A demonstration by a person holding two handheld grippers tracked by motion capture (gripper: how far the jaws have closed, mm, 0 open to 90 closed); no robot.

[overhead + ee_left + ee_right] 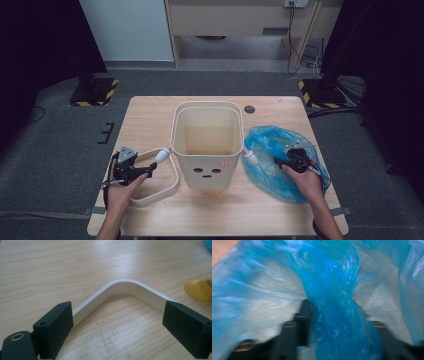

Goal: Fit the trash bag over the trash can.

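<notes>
Gripping: right claw (pixel 337 340) pinches a fold of the blue bag (pixel 332 290).
Left claw (pixel 117 322): spread, straddling the white frame (pixel 125 287).

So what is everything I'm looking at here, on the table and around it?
Waste bin: one, cream, face drawn on its front, upright at the table's middle.
Bin rim ring: one, cream, flat on the table left of the bin.
Bin bag: one, blue plastic, crumpled right of the bin.
Table: one, light wood.
Stand bases: two, black with yellow stripes, on the floor behind.
Left gripper: black, jaws open astride the ring.
Right gripper: black, a fold of bag between its jaws.
</notes>
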